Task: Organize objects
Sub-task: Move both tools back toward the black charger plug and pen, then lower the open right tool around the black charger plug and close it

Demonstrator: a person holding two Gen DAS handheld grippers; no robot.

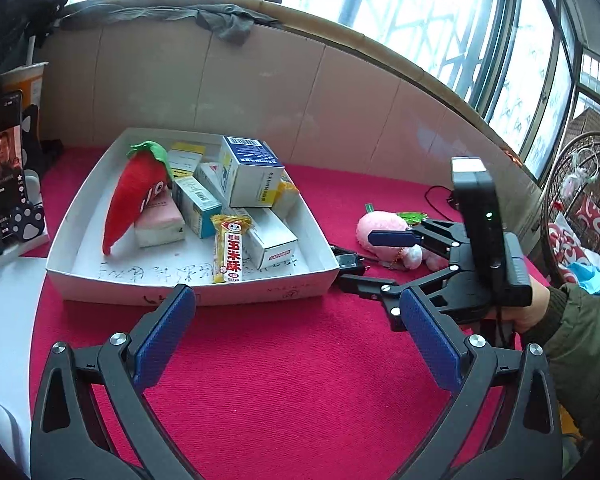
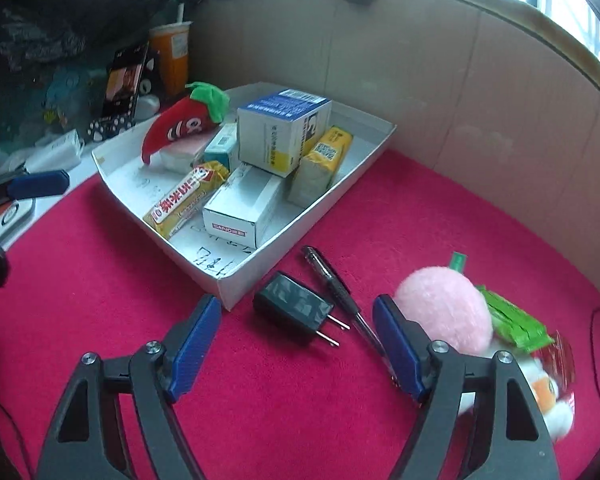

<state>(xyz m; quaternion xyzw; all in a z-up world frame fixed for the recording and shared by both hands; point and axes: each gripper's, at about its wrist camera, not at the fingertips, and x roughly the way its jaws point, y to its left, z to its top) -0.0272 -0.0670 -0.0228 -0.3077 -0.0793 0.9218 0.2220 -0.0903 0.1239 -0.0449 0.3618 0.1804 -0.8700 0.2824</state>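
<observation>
Red felt cloth [image 2: 300, 420] is covering the table, and a white cardboard tray [image 1: 196, 286] is sitting on it, already gathering most of the clutter: a plush chilli [image 1: 134, 194], several medicine boxes, one of them, the white box [image 2: 240, 210], reading "SANO" on its end, and a yellow snack bar [image 1: 229, 250] printed with large red Chinese characters. Handwriting is showing on the tray floor, but I cannot read it. Still lying loose just beside the tray are a black plug adapter [image 2: 292, 308], a pen [image 2: 336, 286], a pink plush toy [image 2: 444, 310] and a green packet [image 2: 516, 322], presumably waiting their turn. The right gripper [image 2: 296, 344] is hanging wide open and empty over the adapter, seemingly lining up on it. The left gripper [image 1: 296, 344] is also gaping, holding nothing, facing the tray.
</observation>
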